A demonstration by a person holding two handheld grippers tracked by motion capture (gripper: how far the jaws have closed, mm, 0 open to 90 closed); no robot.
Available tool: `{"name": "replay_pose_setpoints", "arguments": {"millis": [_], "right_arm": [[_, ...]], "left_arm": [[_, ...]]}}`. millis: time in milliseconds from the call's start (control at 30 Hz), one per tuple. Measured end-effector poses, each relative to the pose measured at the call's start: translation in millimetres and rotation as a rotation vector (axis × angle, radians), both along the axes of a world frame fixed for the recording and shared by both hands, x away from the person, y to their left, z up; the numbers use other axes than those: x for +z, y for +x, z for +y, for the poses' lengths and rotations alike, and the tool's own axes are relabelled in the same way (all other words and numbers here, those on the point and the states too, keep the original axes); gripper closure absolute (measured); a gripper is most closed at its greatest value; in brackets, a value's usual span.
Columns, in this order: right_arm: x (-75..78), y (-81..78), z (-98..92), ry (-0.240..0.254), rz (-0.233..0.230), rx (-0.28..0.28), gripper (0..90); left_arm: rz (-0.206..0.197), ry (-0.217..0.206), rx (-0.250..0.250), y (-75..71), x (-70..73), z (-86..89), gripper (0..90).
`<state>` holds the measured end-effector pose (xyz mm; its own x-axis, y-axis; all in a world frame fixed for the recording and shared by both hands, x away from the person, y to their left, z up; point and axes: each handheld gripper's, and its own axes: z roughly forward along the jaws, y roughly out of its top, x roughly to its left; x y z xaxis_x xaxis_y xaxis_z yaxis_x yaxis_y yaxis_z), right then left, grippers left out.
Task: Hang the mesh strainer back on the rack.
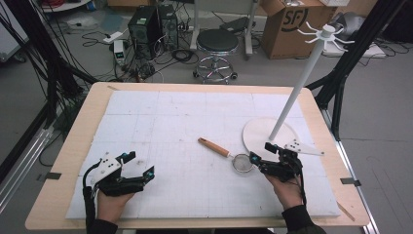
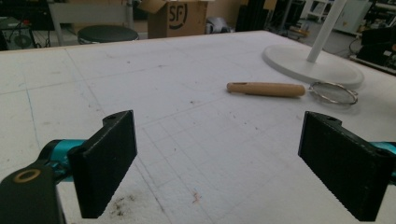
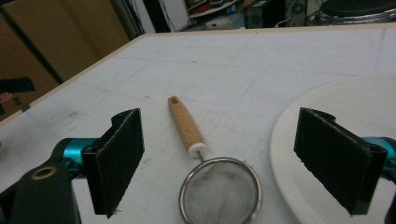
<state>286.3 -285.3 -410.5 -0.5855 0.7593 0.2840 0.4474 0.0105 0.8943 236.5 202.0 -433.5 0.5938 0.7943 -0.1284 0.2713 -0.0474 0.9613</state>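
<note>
Wooden-handled and metal-meshed, one small strainer (image 1: pixel 229 155) lies on the white gridded mat (image 1: pixel 185 126) that covers the table (image 1: pixel 73 146), a little right of centre in the high view. Its long axis runs diagonally: the handle end points to the upper left of that frame, and the round mesh bowl sits at the lower right, just beside the rim of a white round base (image 1: pixel 258 134).

We see two grippers, one in each hand. The right gripper (image 1: pixel 260 152) is at the lower right of the high view, jaws spread wide, with the mesh bowl near its fingertips. In the right gripper view the strainer (image 3: pixel 205 163) lies between the two black pads (image 3: pixel 116 158), the bowl at bottom centre and the handle pointing up and slightly left; neither pad seems to touch it, though we cannot be certain of the height above the mat.

The left gripper (image 1: pixel 139 165) rests at the lower left of the high view, well apart from the strainer, its jaws also wide and holding nothing. In the left gripper view the strainer (image 2: pixel 289 90) lies in the upper right, handle pointing left.

One white pole (image 1: pixel 299 83) rises from the base, tilting toward the upper right, topped with spokes.
</note>
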Motion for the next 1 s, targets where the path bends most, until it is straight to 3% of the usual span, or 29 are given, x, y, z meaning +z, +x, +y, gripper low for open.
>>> {"name": "replay_pose_setpoints", "arguments": {"millis": [167, 300, 467, 633, 933, 1000], "right_arm": [[6.1, 9.8, 13.7, -0.013, 0.035, 0.05, 17.4], [11.2, 25.7, 31.1, -0.035, 0.068, 0.105, 26.0], [12.6, 34.9, 40.4, -0.051, 0.111, 0.11, 27.1], [11.0, 47.2, 55.4, -0.108, 0.143, 0.153, 33.0], [7.6, 61.9, 68.6, -0.16, 0.175, 0.191, 39.2], [1.0, 70.0, 73.0, -0.176, 0.223, 0.206, 39.8]], "left_arm": [[0.008, -0.001, 0.009, 0.6, -0.5, 3.0, 12.1], [0.005, -0.005, 0.012, -0.8, 0.1, 4.3, 12.2], [0.003, -0.006, 0.009, -1.9, 0.4, 4.6, 13.0], [0.005, -0.011, 0.012, -2.3, 0.5, 4.8, 13.1], [0.005, -0.012, 0.01, -2.1, 0.3, 4.5, 13.1], [0.005, -0.006, 0.009, -2.4, 0.6, 4.0, 13.0]]}}
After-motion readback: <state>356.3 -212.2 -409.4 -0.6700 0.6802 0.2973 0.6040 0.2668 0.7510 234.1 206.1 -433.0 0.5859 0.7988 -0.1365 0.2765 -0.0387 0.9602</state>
